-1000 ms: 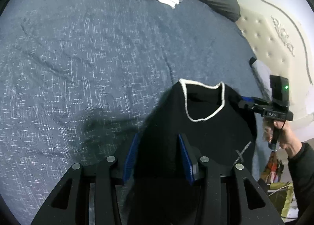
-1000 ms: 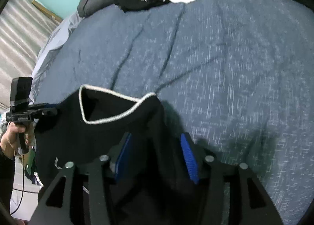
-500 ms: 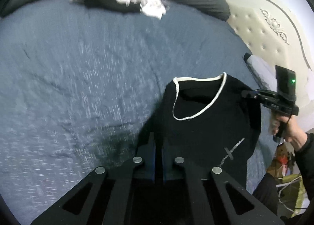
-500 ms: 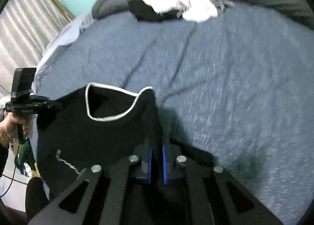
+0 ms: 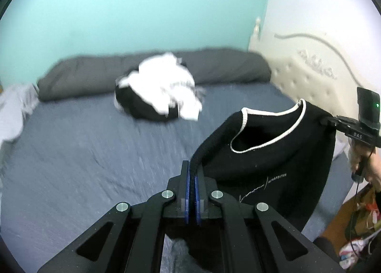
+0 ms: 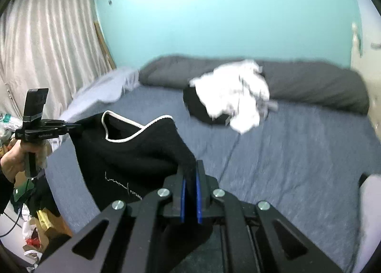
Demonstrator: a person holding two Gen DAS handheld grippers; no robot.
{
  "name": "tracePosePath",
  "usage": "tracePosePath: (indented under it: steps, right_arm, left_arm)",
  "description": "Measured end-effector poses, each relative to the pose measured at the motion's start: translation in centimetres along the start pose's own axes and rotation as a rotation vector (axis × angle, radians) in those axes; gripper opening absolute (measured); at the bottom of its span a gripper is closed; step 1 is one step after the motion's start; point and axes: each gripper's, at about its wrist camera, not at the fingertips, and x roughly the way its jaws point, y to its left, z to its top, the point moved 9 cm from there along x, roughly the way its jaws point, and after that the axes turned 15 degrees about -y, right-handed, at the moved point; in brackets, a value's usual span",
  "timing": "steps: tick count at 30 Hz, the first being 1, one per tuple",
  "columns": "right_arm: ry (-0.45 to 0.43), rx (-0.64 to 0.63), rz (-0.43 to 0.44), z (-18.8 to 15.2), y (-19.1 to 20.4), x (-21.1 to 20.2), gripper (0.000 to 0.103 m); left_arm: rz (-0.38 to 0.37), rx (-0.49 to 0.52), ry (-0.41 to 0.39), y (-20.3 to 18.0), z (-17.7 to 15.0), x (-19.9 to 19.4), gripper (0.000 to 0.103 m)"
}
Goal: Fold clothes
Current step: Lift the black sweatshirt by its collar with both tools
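A black sweater [image 5: 273, 154] with a white-edged neckline hangs in the air above the bed, stretched between both grippers. In the left wrist view my left gripper [image 5: 192, 168] is shut on one shoulder of it. The right gripper [image 5: 326, 121], held by a hand, pinches the other shoulder at the right edge of that view. In the right wrist view my right gripper [image 6: 189, 170] is shut on the sweater [image 6: 133, 149], and the left gripper [image 6: 77, 126] grips its far shoulder. White lettering shows on the sweater's front. Its lower part hangs out of sight.
The bed's blue cover [image 5: 83, 154] spreads below. A pile of white and black clothes [image 5: 162, 92] lies near a long dark grey pillow [image 5: 226, 65]. A cream tufted headboard [image 5: 309, 77] stands on the right. Curtains [image 6: 42, 46] and floor clutter [image 6: 35, 220] are on the left.
Both grippers closed on the sweater's shoulders and lifted it off the bed. The views tilted up, so the turquoise wall and the pillow now show.
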Motion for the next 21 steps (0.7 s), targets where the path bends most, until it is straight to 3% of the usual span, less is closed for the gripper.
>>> tracePosePath:
  steps: [11, 21]
  right_arm:
    - [-0.241, -0.118, 0.002, 15.6, 6.3, -11.9, 0.006]
    - [-0.366, -0.205, 0.011, 23.2, 10.6, -20.3, 0.006]
  left_arm:
    - [0.052, 0.116, -0.266, -5.1, 14.7, -13.5, 0.003]
    - [0.075, 0.167, -0.388, -9.3, 20.0, -22.6, 0.003]
